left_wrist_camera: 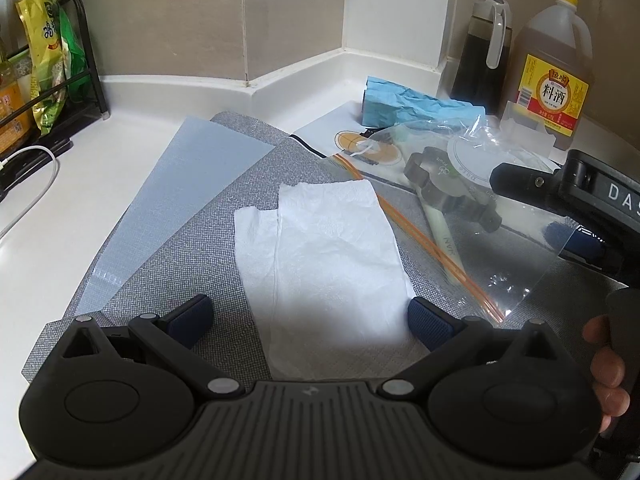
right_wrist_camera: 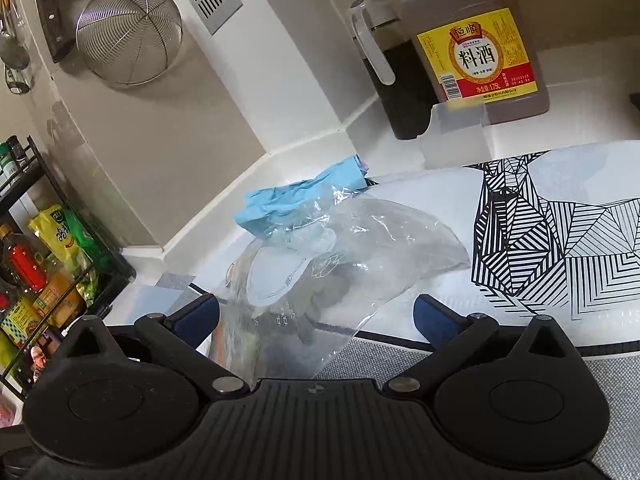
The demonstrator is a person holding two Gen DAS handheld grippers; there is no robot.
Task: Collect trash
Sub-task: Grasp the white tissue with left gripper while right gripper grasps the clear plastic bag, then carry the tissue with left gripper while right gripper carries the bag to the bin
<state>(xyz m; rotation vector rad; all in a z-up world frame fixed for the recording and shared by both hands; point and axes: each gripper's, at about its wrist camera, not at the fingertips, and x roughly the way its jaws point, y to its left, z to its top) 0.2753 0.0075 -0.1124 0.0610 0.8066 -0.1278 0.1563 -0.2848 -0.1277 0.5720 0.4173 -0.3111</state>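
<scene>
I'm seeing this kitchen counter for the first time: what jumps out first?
A white paper towel lies flat on the grey mat, right between the open left gripper fingers. Beside it, the open right gripper straddles a clear zip bag with scraps inside. At the back wall stands a cooking wine jug with a bright yellow label.

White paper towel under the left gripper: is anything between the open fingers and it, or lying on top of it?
Nothing visible does. The white paper towel lies flat on the grey mat, bare on top, with the left gripper open and its pads either side of the near end. The clear zip bag lies beside its right edge.
</scene>
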